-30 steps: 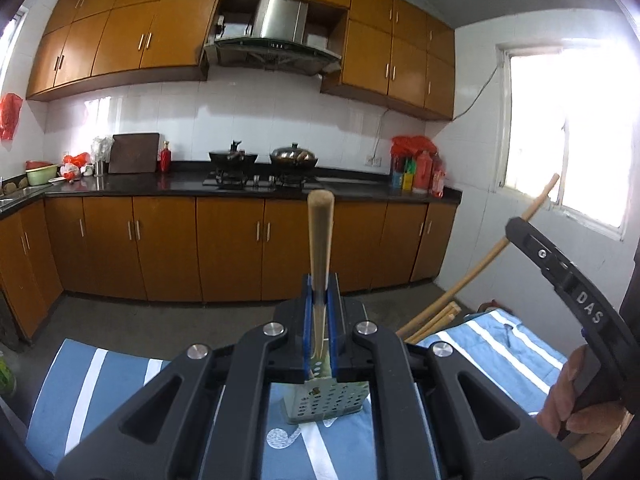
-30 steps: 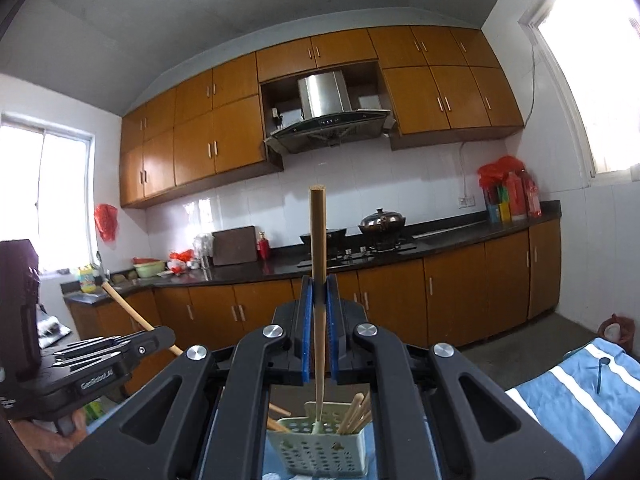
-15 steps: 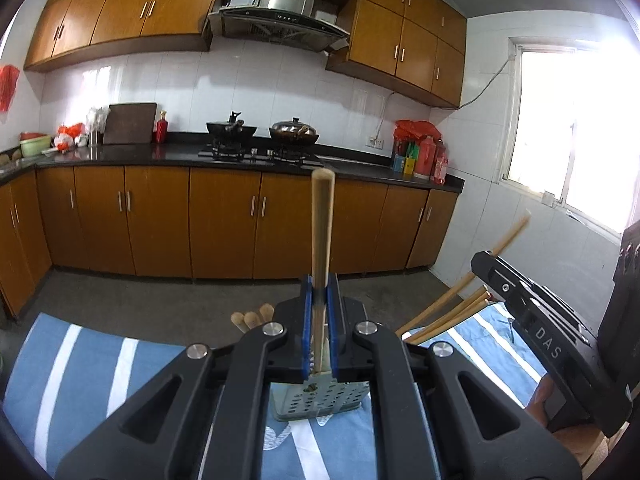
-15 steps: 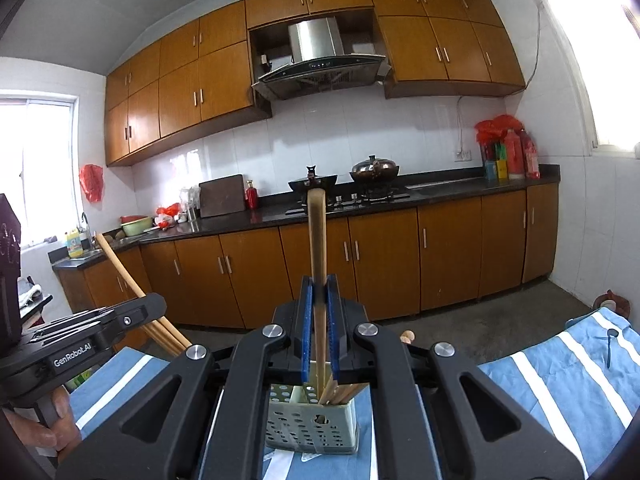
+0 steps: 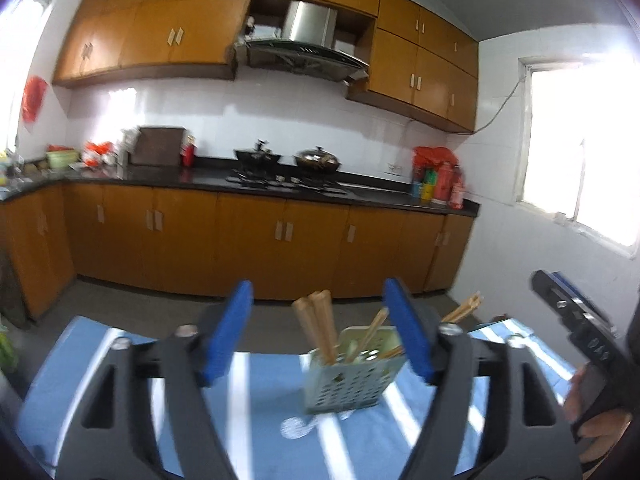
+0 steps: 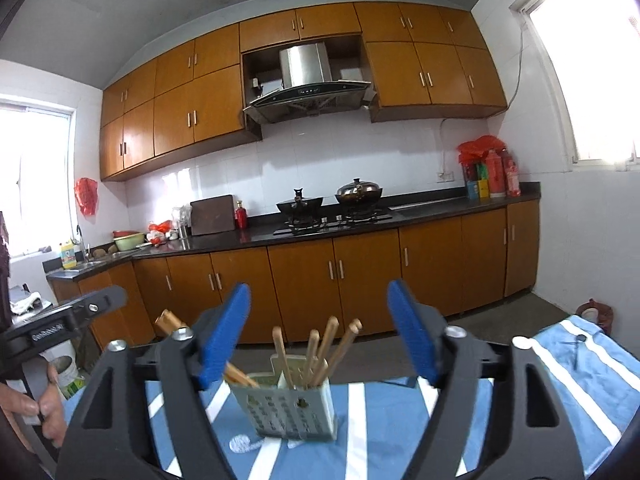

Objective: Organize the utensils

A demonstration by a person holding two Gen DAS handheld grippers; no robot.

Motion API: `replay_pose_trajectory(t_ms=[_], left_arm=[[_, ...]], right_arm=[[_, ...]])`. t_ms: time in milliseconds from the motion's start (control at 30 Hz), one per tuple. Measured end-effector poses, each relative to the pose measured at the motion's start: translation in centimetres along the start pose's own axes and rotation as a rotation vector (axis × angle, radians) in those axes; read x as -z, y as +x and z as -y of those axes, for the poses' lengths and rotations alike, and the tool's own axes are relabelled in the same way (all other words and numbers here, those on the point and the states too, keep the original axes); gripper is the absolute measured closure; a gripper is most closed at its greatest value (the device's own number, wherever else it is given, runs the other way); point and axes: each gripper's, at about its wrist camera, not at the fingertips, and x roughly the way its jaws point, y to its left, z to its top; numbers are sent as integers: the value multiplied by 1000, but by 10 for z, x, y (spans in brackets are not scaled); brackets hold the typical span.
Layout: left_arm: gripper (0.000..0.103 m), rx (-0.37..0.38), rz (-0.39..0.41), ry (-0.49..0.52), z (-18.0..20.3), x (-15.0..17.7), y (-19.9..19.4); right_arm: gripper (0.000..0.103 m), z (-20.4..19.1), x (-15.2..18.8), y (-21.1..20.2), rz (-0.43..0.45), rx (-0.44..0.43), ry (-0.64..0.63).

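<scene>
Both grippers released their chopsticks since earlier: left gripper [image 5: 320, 330] and right gripper [image 6: 318, 332] jaws now spread apart, empty. Chopsticks [image 6: 320, 350] stand in perforated holder [image 6: 292, 414], lower centre, on striped cloth [image 6: 400, 432].

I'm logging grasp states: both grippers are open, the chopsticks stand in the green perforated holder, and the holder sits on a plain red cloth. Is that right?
Not quite. The cloth under the holder is blue with white stripes, not plain red, as the right wrist view shows. The rest holds: the left gripper and right gripper are both open, and the chopsticks stand in the green perforated holder.
</scene>
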Motion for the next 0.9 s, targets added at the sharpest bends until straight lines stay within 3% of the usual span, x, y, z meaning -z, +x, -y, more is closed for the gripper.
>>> replay_pose_trajectory(t_ms=[67,133,333,567,900], left_arm=[[14,-44,15,19,-2,11,-21],[4,-95,33,39,-5,28,-45],[4,-258,60,99,-7,76,-96],[4,-263,43,123,4,133,-132],[4,-246,-22,128,13,193,-151]], right_arm=[[10,-3,9,-17,1,13,-17],[6,-9,19,-29,-1,29,-40],[2,-25,58,-64,-47,81,-96],[2,-37,104,-101,-66,126,-117],[2,-44,149,-127,-169,118,-169]])
